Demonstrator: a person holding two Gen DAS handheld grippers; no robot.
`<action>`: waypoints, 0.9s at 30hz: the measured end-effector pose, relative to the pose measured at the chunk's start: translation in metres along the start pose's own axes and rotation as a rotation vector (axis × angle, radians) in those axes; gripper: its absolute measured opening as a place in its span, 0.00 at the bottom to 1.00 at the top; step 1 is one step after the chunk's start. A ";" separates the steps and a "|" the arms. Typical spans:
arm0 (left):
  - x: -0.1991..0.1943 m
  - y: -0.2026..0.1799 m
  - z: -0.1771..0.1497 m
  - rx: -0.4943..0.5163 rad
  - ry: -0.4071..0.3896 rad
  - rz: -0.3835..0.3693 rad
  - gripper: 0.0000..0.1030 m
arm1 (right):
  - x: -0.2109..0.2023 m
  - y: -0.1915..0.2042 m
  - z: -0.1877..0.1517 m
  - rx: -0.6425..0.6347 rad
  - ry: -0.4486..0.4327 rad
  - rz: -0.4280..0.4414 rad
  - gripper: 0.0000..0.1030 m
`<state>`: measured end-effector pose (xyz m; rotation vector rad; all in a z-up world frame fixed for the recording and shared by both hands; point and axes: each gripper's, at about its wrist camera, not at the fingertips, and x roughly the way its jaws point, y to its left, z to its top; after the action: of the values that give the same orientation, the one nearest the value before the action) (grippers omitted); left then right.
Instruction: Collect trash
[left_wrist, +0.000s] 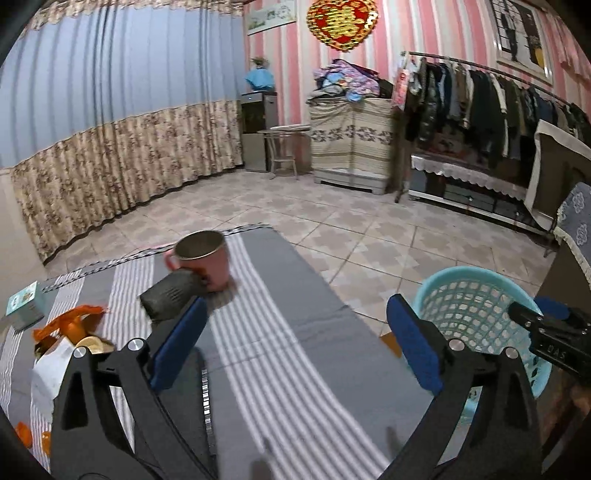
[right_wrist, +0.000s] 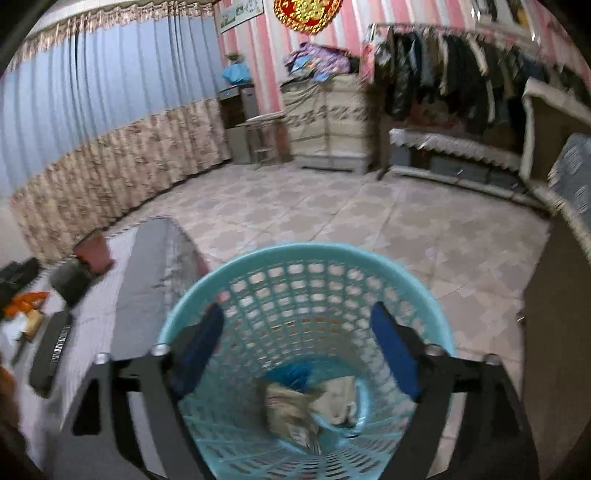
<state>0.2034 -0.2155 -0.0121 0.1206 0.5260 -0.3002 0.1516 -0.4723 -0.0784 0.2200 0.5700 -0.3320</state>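
Left fingers: the left gripper (left_wrist: 295, 347) has its blue pads (left_wrist: 177, 347) spread wide with nothing between them, hanging over the striped cloth (left_wrist: 280, 332).
Right fingers: the right gripper (right_wrist: 299, 354) is also spread wide and empty, its pads (right_wrist: 395, 354) poised over the mouth of the basket (right_wrist: 424, 291).
Trash already collected: crumpled paper (right_wrist: 295, 410) and a blue scrap (right_wrist: 295, 373) lie at the bottom of the basket.
Trash left: orange peel (left_wrist: 74, 321) and a white wrapper (left_wrist: 48, 376) sit near the left edge of the cloth, just left of the left gripper.
Basket: a light blue mesh bin standing on the tiled floor (left_wrist: 332, 221), just beyond the right edge of the table.
Other things on the cloth: a pink mug (left_wrist: 203, 258) near the far end, a dark grey object (left_wrist: 170, 295) touching its front, and a small teal box (left_wrist: 26, 306) at the far left.
Edges: the cloth's right edge runs diagonally from the mug toward the basket; its far edge ends just behind the mug.
Open room: the middle of the cloth between the left pads is bare, and the floor past the table is open up to the curtain (left_wrist: 110, 147) and clothes rack (left_wrist: 498, 110).
Only in the right view: the basket's inside and a flat dark device (right_wrist: 51, 354) on the cloth.
Only in the left view: the tip of the right gripper over the basket rim.
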 end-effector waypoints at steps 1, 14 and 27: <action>-0.001 0.007 -0.001 -0.015 0.003 0.001 0.93 | -0.002 0.001 -0.001 -0.015 -0.008 -0.024 0.86; -0.024 0.075 -0.028 -0.093 0.028 0.074 0.95 | -0.026 0.033 -0.002 -0.094 -0.047 -0.058 0.93; -0.049 0.200 -0.062 -0.156 0.087 0.219 0.95 | -0.028 0.074 -0.015 -0.127 -0.015 0.012 0.93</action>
<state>0.1963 -0.0013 -0.0330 0.0389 0.6148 -0.0402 0.1490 -0.3928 -0.0663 0.0988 0.5731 -0.2850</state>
